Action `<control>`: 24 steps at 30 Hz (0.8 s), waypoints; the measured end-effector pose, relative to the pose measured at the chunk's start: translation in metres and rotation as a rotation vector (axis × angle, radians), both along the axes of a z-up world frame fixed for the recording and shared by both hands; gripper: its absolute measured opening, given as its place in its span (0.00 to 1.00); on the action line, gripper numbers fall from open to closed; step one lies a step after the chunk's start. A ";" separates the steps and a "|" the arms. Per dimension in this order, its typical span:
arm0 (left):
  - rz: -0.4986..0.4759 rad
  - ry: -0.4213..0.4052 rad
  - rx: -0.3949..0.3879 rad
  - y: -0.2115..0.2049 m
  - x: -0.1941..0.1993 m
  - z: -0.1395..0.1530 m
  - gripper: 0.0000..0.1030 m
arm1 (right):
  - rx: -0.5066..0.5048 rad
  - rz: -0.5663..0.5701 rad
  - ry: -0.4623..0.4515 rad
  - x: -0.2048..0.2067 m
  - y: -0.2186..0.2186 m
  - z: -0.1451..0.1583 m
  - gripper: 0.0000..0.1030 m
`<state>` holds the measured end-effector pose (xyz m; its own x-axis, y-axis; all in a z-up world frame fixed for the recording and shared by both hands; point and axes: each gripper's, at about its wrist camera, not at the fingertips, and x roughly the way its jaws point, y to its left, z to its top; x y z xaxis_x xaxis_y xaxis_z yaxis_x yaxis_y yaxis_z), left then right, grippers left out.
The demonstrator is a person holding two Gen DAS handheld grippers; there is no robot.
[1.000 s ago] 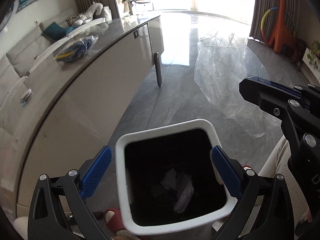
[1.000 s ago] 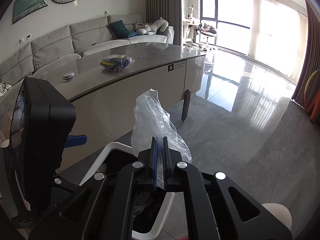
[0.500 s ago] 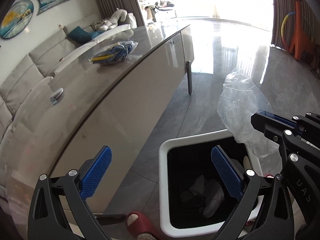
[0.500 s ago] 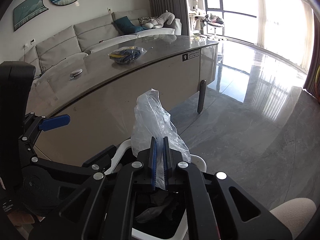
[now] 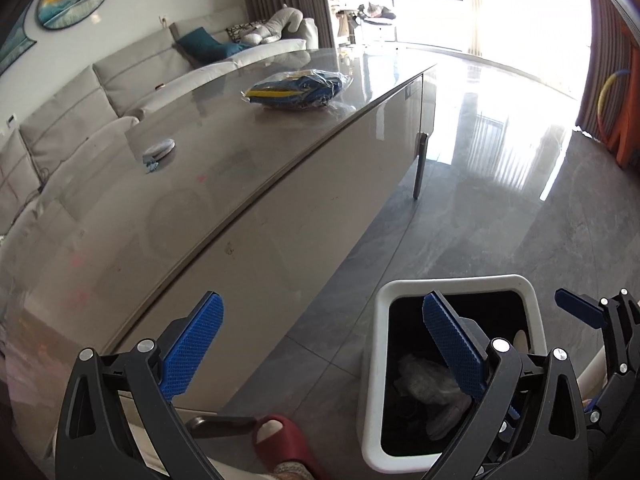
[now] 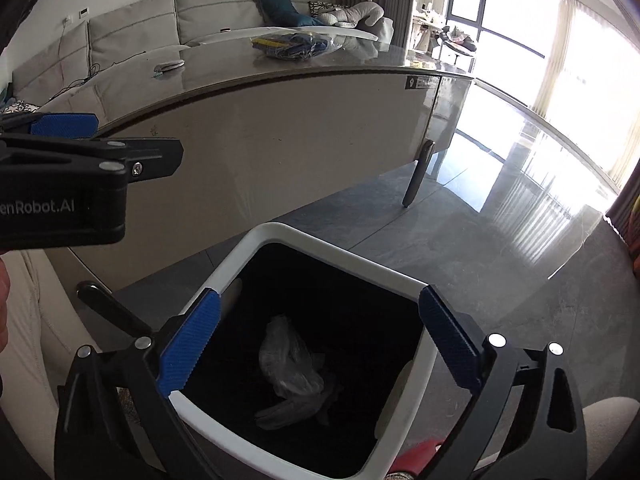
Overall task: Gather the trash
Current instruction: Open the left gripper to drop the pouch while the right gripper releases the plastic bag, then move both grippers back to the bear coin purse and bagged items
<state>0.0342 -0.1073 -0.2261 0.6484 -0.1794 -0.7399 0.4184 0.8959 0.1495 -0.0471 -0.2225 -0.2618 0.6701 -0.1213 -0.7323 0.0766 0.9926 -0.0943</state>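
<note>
Grey floor, bin (image 6: 256, 248); right gripper (image 6: 318, 338) opening above, empty.

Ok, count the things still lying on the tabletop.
2. A clear bag of blue and yellow contents sits toward the table's far end; a small flat round object lies nearer the sofa-side edge. The table's near part is out of frame.
</note>
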 end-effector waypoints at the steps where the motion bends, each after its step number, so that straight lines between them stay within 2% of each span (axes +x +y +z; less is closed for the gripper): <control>1: -0.002 0.002 0.000 -0.001 0.001 -0.001 0.95 | -0.009 0.003 0.001 0.000 0.000 0.000 0.96; 8: -0.009 0.004 0.000 0.000 -0.001 -0.004 0.95 | 0.055 -0.025 -0.054 -0.001 -0.011 0.014 0.96; 13: 0.011 0.005 -0.019 0.006 0.005 0.001 0.95 | 0.048 -0.021 -0.116 0.006 -0.012 0.034 0.96; 24: 0.080 -0.079 -0.053 0.030 0.050 0.039 0.95 | 0.013 0.053 -0.237 0.051 -0.005 0.081 0.96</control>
